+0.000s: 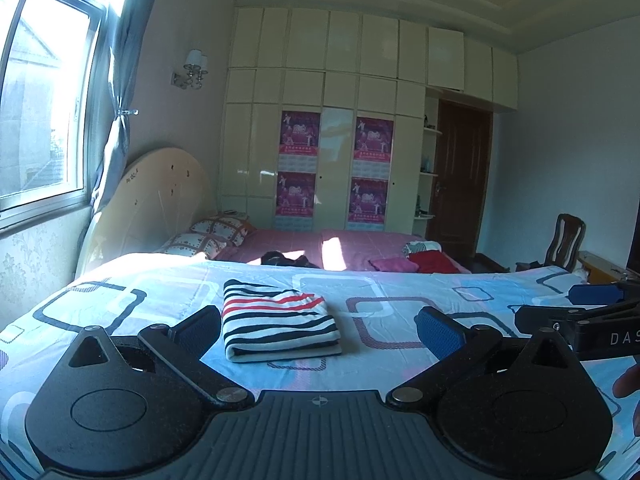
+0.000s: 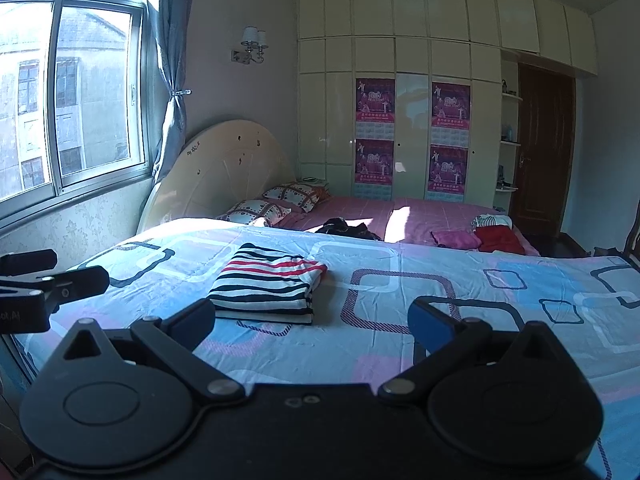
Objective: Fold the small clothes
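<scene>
Nearest the lens in our left wrist view, the left gripper [image 1: 320, 326] has its two blue-padded fingers [image 1: 440, 334] spread wide apart, holding nothing. Between and just beyond those fingers lies the folded striped garment [image 1: 278, 320]: white cloth with dark navy bands and a few red bands near the far edge. We see it folded into a compact, roughly rectangular stack, with layered edges showing at the near side. It rests flat on the patterned bedsheet [image 1: 400, 280], which is light blue and pink with rounded-rectangle outlines.

Our right wrist view shows the right gripper [image 2: 312, 320], jaws likewise spread wide and empty. From here the same garment [image 2: 266, 284] sits ahead of the left-hand finger, not centred between the two.

Each view shows the other tool. In the left wrist view, the right gripper's arm enters at the right edge, with the letters "DAS" readable on it and a fingertip of the person's hand [image 1: 630, 384] below it. In the right wrist view, the left gripper appears at the left edge.

Beyond the sheet, both views show a pink bed [image 1: 360, 246] carrying a dark garment [image 1: 288, 259], a pink cloth [image 1: 394, 265] and a red cloth [image 1: 434, 262].
</scene>
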`<state>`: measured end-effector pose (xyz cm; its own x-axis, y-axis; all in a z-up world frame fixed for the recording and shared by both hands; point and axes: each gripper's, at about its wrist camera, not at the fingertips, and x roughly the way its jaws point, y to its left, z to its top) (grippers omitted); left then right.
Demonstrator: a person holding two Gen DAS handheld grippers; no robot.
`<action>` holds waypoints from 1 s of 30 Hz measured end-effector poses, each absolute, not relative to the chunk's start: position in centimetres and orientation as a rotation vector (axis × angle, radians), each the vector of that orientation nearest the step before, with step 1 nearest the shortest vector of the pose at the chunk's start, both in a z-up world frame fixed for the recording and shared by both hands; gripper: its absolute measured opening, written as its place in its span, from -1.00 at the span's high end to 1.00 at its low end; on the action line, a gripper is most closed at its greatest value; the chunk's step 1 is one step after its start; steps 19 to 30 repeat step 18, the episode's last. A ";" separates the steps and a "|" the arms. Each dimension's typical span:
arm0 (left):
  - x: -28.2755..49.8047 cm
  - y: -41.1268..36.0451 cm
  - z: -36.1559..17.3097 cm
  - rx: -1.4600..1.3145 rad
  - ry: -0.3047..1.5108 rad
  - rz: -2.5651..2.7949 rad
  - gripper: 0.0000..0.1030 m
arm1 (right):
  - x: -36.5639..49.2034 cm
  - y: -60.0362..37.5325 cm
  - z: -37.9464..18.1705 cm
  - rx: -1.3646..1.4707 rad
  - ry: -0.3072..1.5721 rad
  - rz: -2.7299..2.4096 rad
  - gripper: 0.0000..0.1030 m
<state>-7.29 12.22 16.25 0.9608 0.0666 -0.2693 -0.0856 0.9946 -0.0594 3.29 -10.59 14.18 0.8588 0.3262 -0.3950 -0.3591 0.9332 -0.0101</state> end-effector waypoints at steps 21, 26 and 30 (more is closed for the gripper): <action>-7.1 11.7 16.0 -0.079 0.251 0.041 -0.99 | 3.6 -10.6 13.8 -0.092 0.398 0.358 -0.99; -7.1 11.7 16.0 -0.079 0.251 0.041 -0.99 | 3.6 -10.6 13.8 -0.092 0.398 0.358 -0.99; -7.1 11.7 16.0 -0.079 0.251 0.041 -0.99 | 3.6 -10.6 13.8 -0.092 0.398 0.358 -0.99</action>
